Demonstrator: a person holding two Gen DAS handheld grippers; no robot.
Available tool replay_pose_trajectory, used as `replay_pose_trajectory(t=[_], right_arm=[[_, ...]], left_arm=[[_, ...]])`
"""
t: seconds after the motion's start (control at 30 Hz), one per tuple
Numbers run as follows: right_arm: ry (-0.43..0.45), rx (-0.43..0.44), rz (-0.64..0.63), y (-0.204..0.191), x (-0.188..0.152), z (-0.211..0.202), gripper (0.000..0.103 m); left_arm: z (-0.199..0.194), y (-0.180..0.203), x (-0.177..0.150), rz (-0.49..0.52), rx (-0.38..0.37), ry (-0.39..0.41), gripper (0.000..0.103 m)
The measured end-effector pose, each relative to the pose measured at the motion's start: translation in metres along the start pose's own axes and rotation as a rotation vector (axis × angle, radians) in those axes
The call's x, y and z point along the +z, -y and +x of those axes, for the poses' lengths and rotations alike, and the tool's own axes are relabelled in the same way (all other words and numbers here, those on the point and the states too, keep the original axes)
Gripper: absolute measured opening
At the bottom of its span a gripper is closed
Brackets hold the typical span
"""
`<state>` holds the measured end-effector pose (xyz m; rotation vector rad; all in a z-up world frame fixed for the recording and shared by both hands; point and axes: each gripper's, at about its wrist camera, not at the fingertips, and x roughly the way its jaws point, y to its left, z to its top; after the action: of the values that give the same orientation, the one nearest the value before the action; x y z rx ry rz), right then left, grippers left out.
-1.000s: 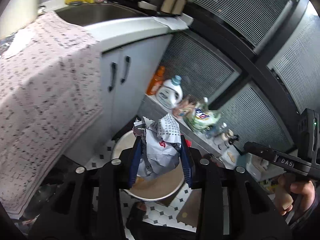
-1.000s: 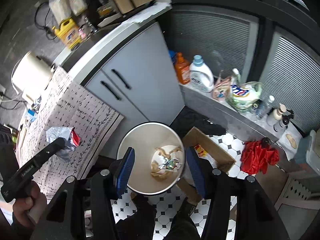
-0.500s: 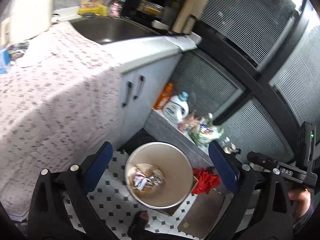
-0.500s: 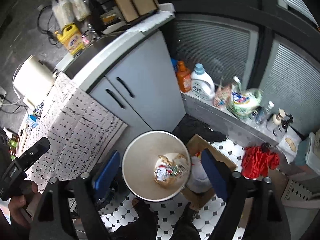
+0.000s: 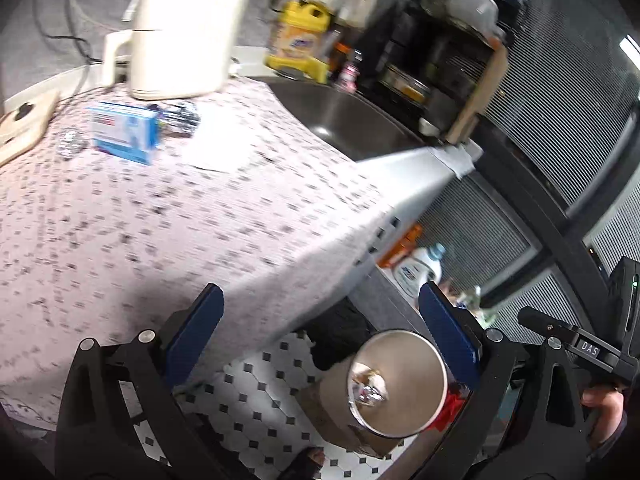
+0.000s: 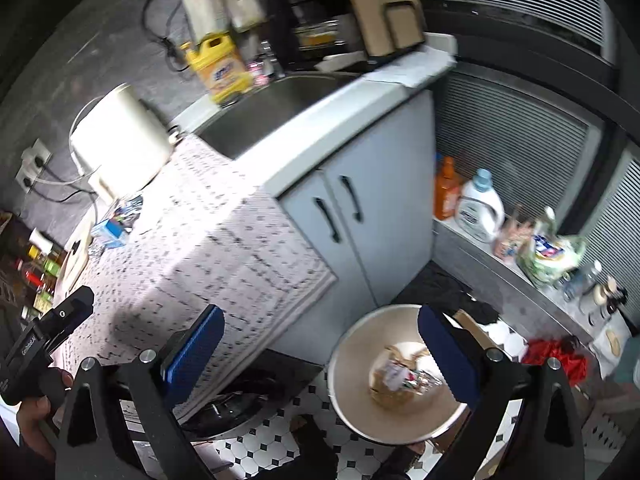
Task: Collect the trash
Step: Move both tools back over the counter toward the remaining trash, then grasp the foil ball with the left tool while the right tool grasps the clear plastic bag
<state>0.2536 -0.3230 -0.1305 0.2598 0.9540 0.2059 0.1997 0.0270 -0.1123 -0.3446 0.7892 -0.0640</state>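
A round metal trash bin [image 5: 400, 384] stands on the tiled floor beside the counter, with crumpled wrappers [image 5: 368, 390] at its bottom; it also shows in the right wrist view [image 6: 400, 376]. My left gripper [image 5: 320, 340] is open and empty, above the counter's edge and the bin. My right gripper [image 6: 320, 350] is open and empty, above the bin's left rim. On the patterned cloth [image 5: 160, 220] lie a blue box [image 5: 124, 132], a crumpled foil ball [image 5: 71, 143], a shiny wrapper [image 5: 182, 118] and a white paper [image 5: 224, 144].
A cream kettle [image 5: 184, 32], a yellow bottle [image 5: 298, 36] and a sink [image 5: 344, 120] are on the counter. White cabinet doors [image 6: 360, 216] face the bin. Detergent bottles [image 6: 478, 204] and a red cloth [image 6: 554, 356] lie by the shutters. A cardboard box [image 5: 344, 428] sits under the bin.
My left gripper opened and let the crumpled wrapper fall into the bin, then swung up toward the counter. My right gripper opened wider and tilted up toward the counter.
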Motion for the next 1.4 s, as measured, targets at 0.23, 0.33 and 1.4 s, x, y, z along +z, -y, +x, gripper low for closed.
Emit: replay_pose_trajectory(t=[0.23, 0.33, 1.4], right_arm=[[-0.01, 0.036, -0.07, -0.063, 0.015, 0.023, 0.095], [-0.012, 0.044, -0.097, -0.089, 0.02, 0.033, 0.095], [0.001, -0.097, -0.083, -0.244, 0.034, 0.101, 0.095]], left_arm=[[-0.016, -0.058, 0.019, -0.062, 0.049, 0.042, 0.097], [-0.02, -0.08, 0.027, -0.082, 0.065, 0.058, 0.097], [0.037, -0.289, 0.134, -0.147, 0.074, 0.042, 0.082]])
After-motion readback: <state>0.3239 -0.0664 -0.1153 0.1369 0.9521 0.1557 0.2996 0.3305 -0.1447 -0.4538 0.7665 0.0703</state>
